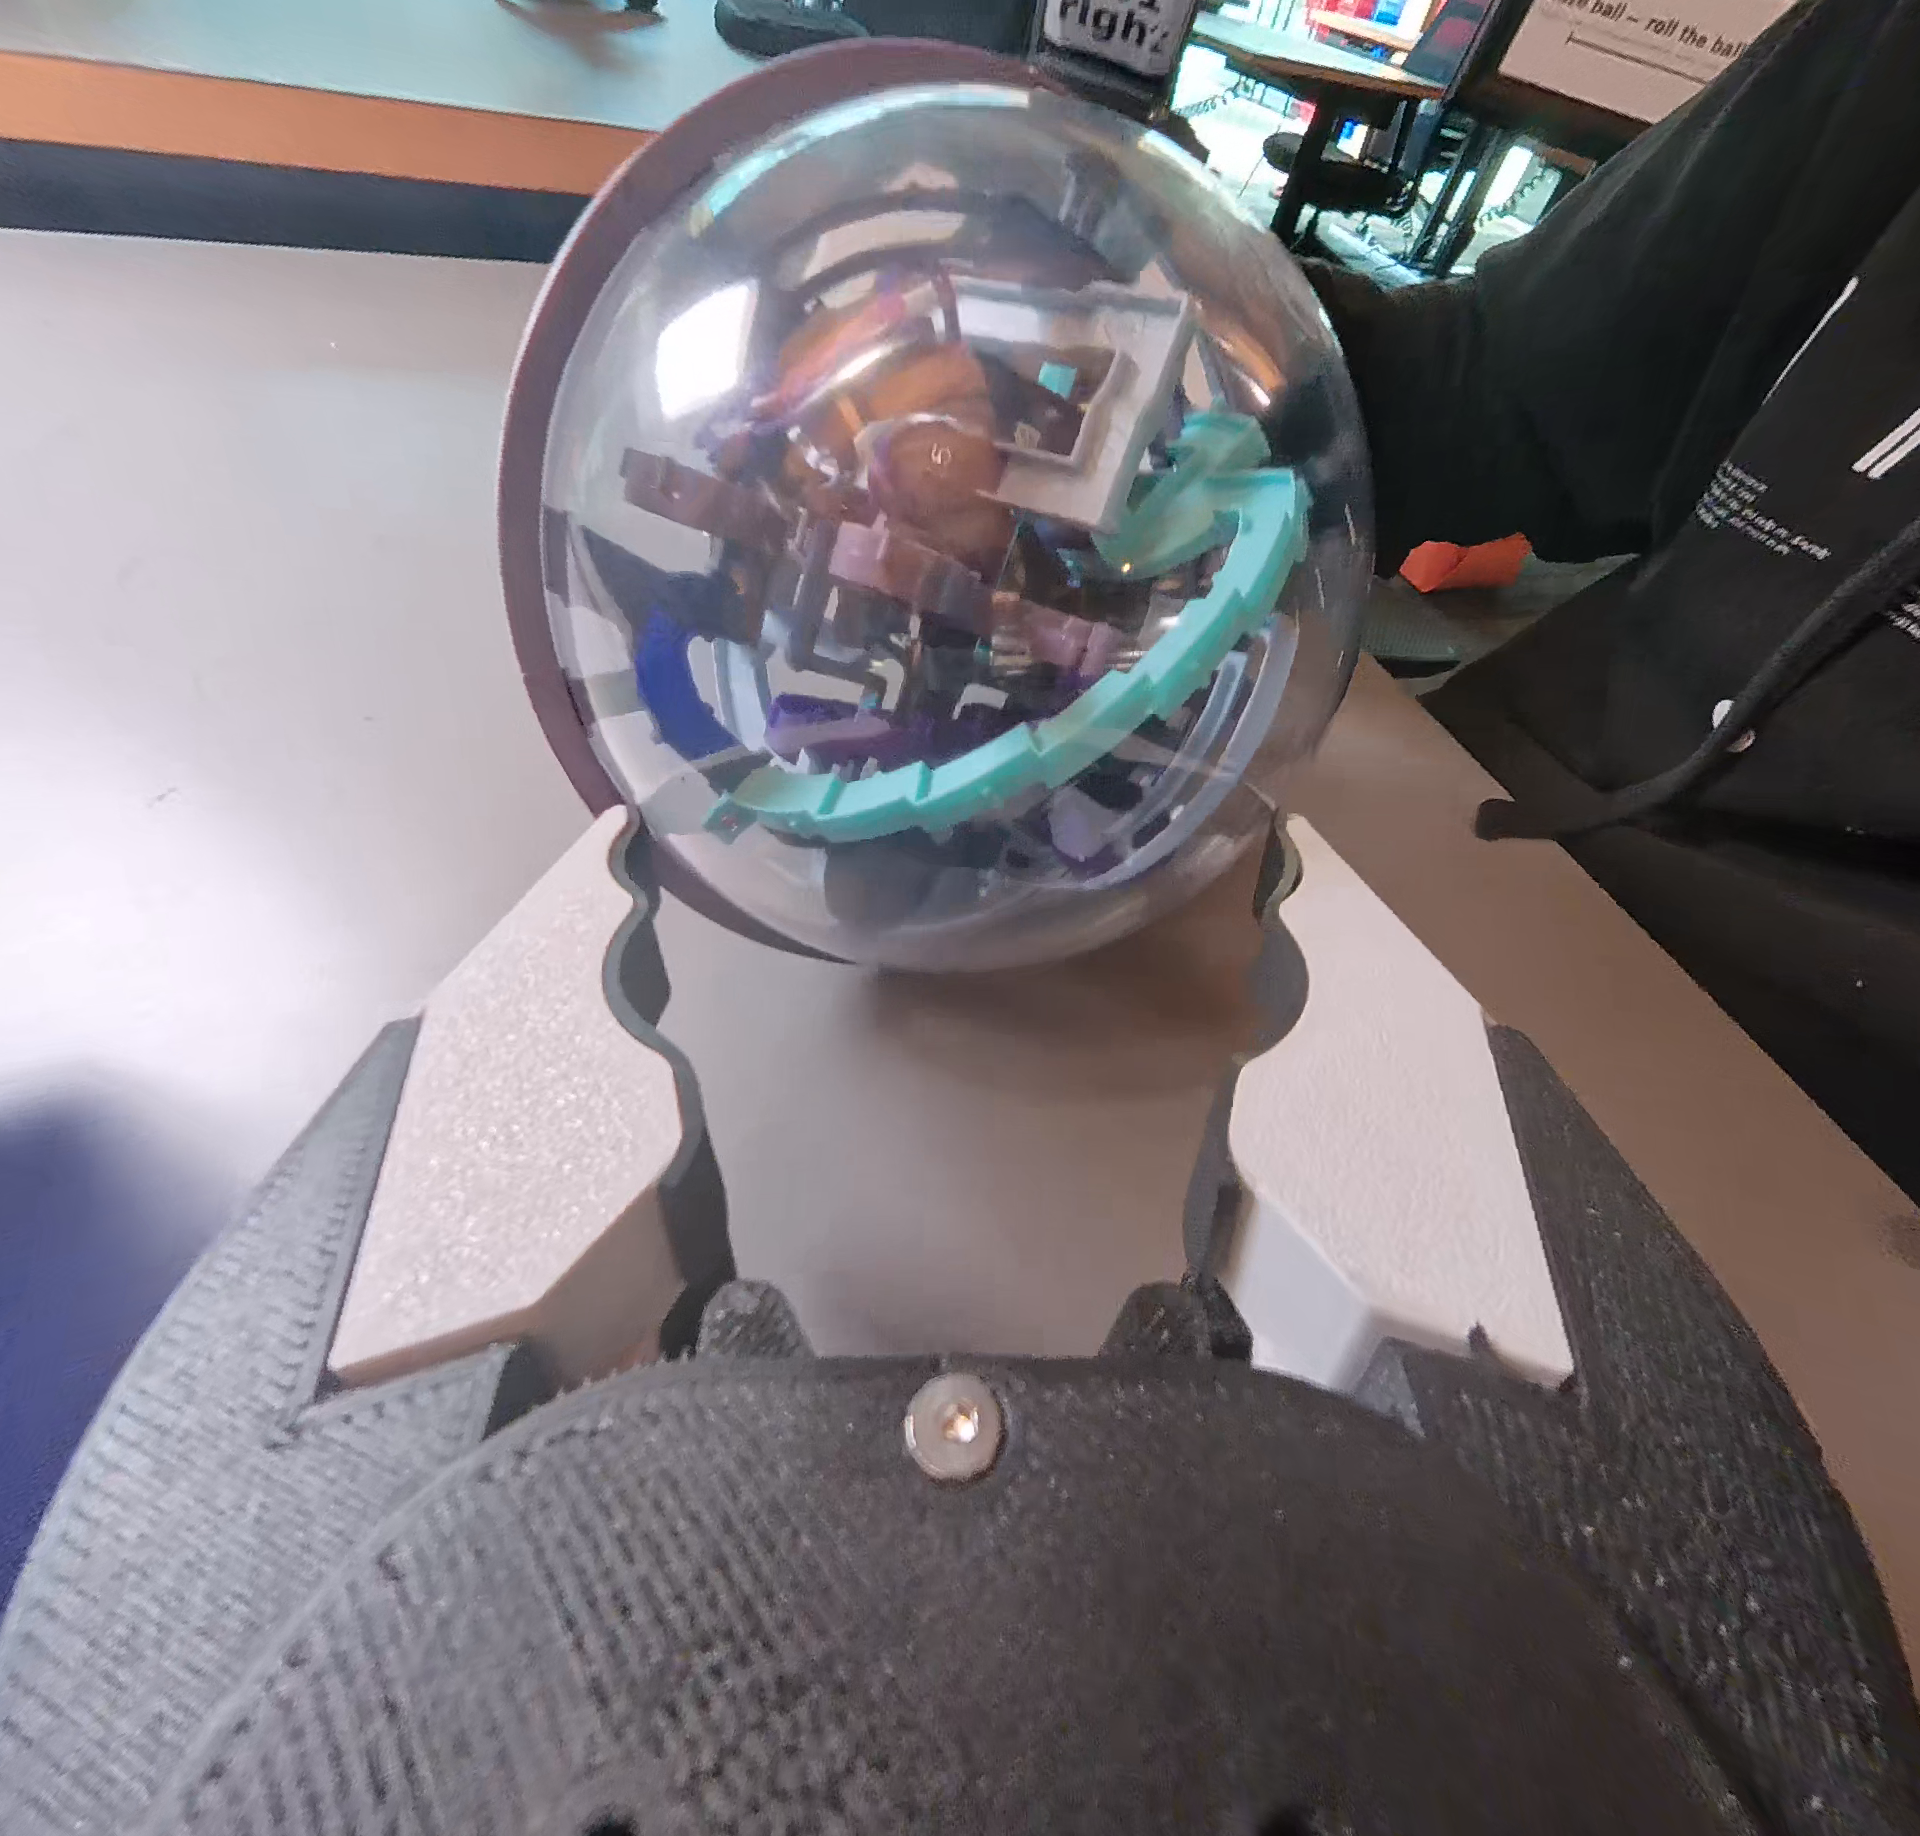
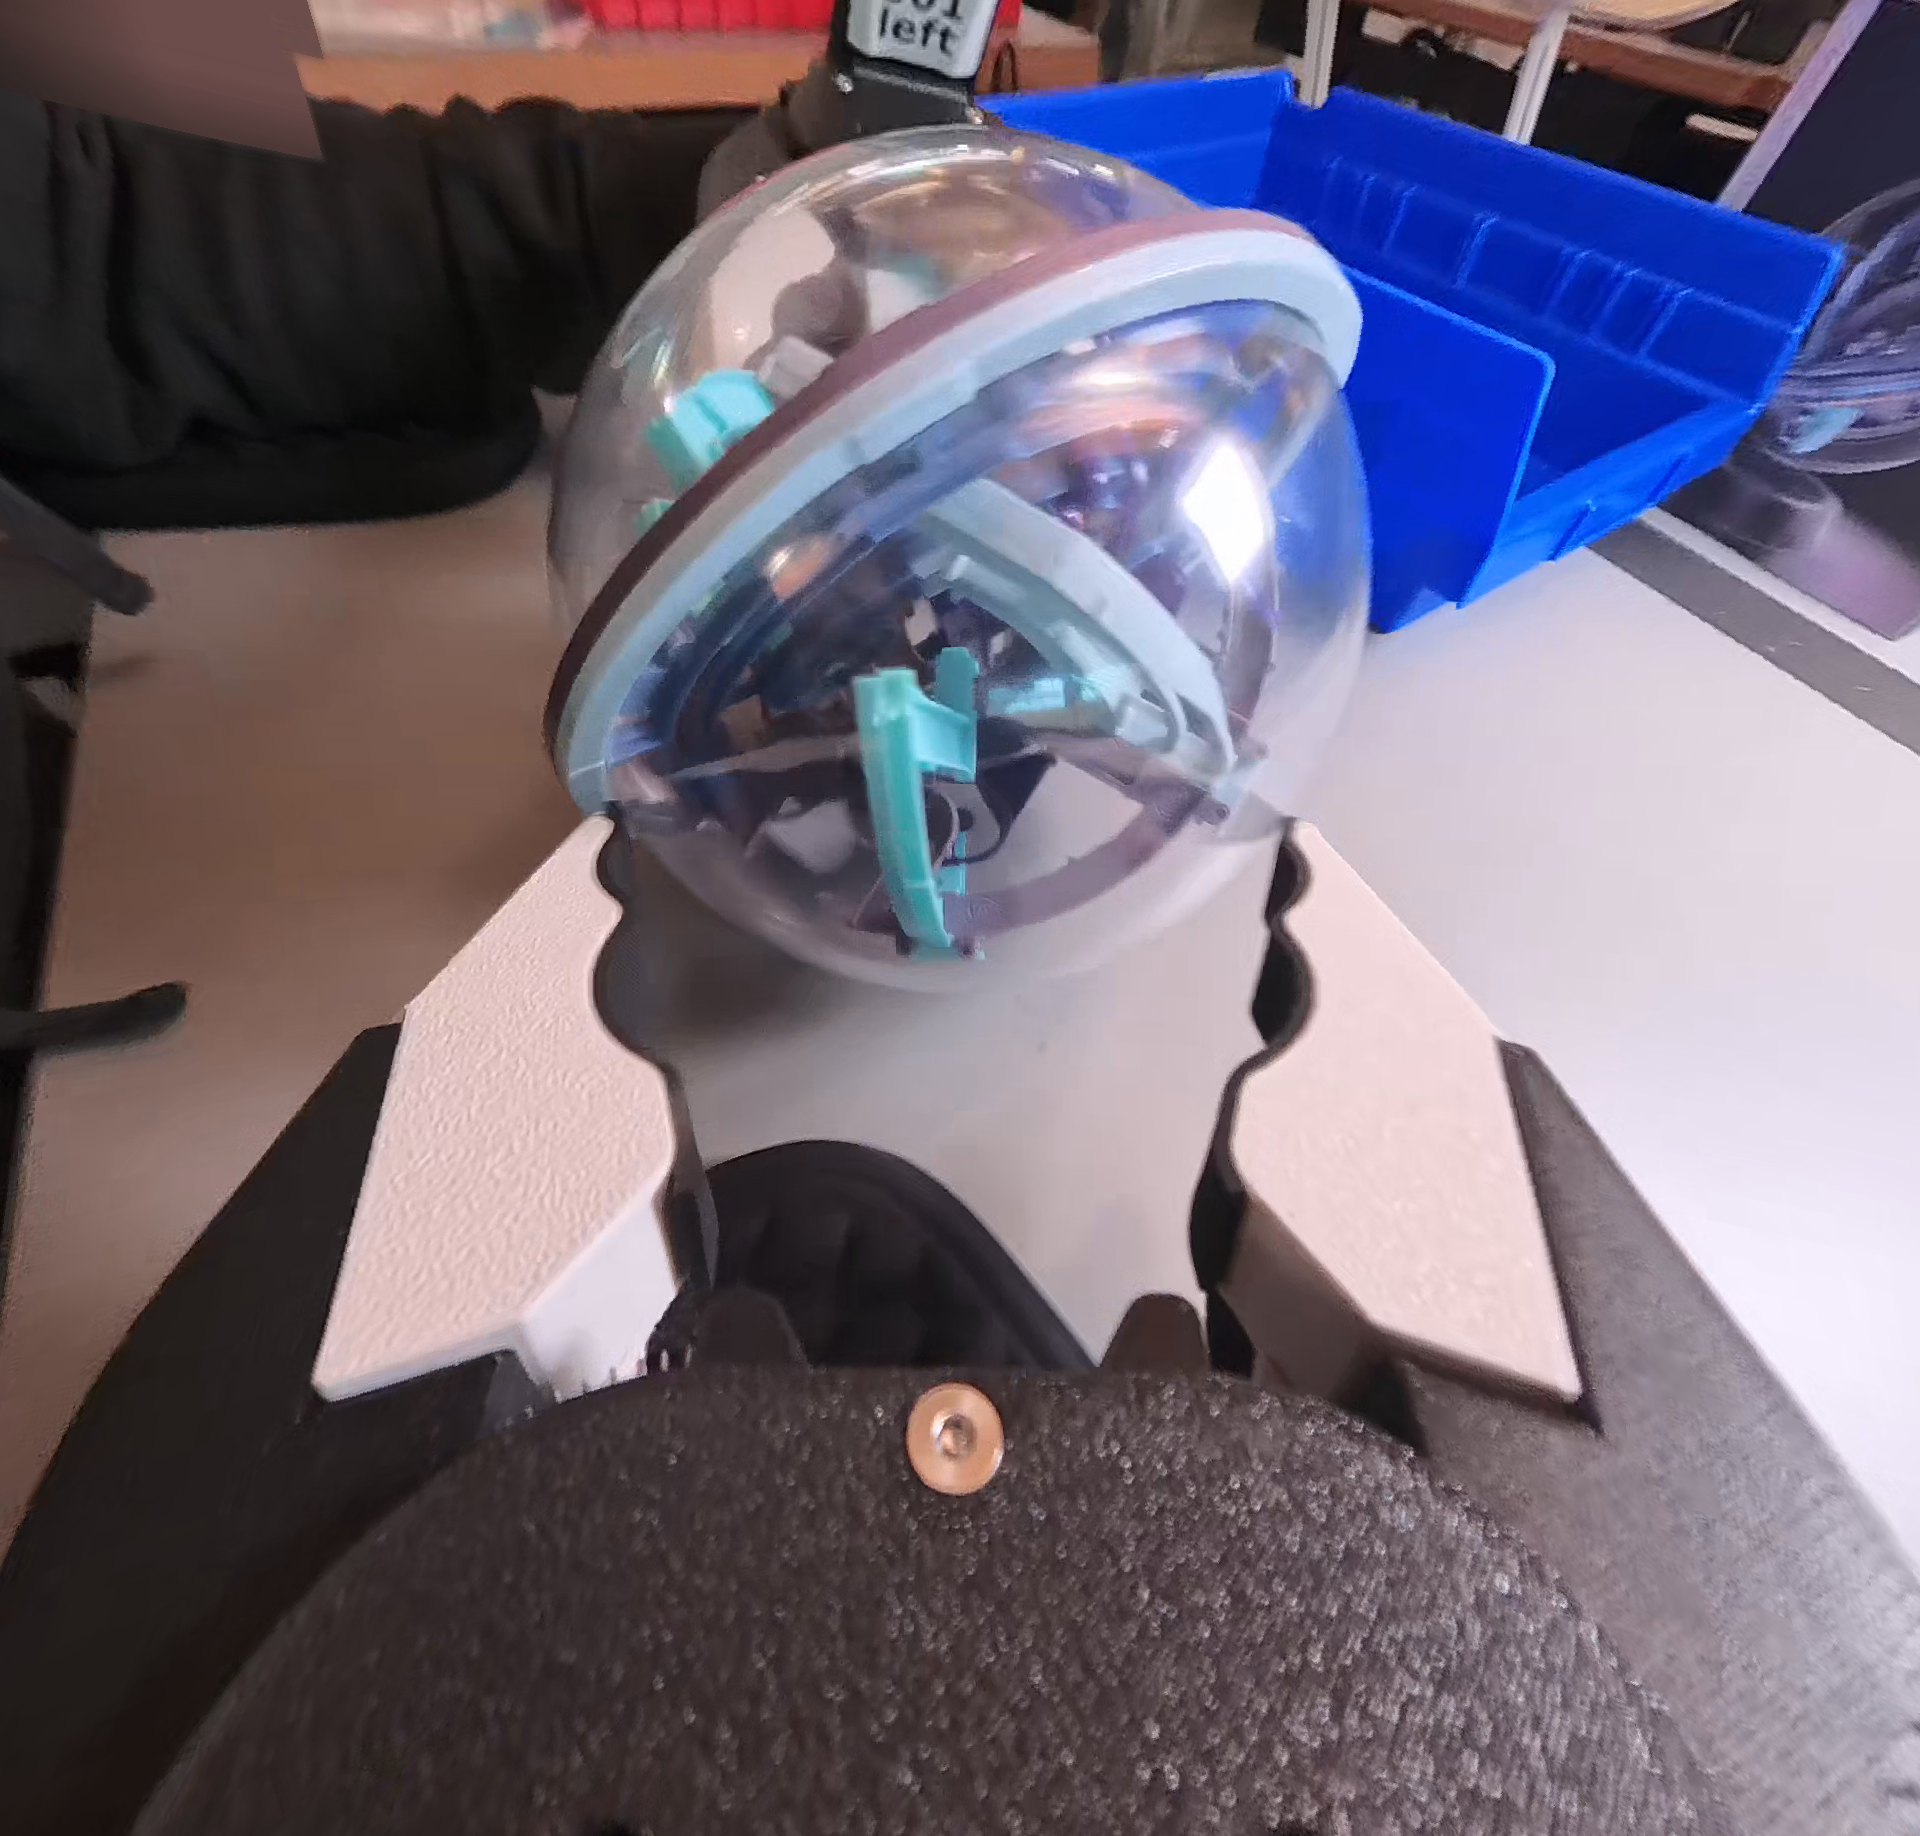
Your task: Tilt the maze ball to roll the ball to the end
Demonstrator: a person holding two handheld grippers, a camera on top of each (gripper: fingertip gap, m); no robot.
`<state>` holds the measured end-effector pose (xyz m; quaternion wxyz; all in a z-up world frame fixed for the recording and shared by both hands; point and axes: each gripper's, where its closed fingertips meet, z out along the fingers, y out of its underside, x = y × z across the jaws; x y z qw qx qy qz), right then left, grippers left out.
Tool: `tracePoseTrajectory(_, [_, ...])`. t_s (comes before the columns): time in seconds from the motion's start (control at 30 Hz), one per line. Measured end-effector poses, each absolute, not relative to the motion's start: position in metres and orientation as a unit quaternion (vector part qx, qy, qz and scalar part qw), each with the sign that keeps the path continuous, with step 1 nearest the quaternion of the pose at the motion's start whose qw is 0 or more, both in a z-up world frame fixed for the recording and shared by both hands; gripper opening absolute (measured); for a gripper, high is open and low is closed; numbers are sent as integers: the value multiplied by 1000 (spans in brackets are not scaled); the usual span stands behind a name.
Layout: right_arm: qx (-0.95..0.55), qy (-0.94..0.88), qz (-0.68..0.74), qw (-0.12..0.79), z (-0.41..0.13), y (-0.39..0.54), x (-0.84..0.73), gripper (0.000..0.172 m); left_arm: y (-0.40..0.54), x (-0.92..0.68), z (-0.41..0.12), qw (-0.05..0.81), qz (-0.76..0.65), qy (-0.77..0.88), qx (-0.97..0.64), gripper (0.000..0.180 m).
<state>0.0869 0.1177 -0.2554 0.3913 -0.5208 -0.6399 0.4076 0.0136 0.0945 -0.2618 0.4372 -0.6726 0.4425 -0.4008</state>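
The maze ball (image 1: 935,539) is a clear sphere with a dark rim and teal, purple and brown tracks inside. In the left wrist view it sits at my left gripper's (image 1: 951,836) fingertips (image 1: 627,841), and both pads press its lower sides. In the right wrist view the maze ball (image 2: 956,581) sits the same way at my right gripper's (image 2: 951,836) fingertips (image 2: 1286,851), with its pale rim tilted and both pads touching. The two grippers face each other across the ball. The ball's underside is just over the table (image 1: 260,591); I cannot tell whether it touches. The small ball inside is not visible.
A blue bin (image 2: 1538,332) stands on the table behind and right of the ball. A person in a dark hooded top (image 1: 1662,436) is close on the right of the left view. An orange item (image 1: 1465,565) lies near them. A second table (image 1: 312,30) stands beyond.
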Motion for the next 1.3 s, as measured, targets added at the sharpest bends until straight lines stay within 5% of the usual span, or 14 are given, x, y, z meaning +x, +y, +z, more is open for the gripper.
tracePoseTrajectory(0.23, [-490,-657,407,404,-243,117,77,123,92,14,-275,410,-376,450,-698,117])
tracePoseTrajectory(0.4, [-462,-686,399,397,-236,113,67,123,91,7,-250,425,-428,409,-685,143])
tracePoseTrajectory(0.53, [-436,-707,392,395,-230,107,55,122,96,-2,-224,481,-420,388,-665,143])
tracePoseTrajectory(1.3, [-430,-753,361,344,-222,95,39,110,71,-10,-261,495,-342,362,-712,151])
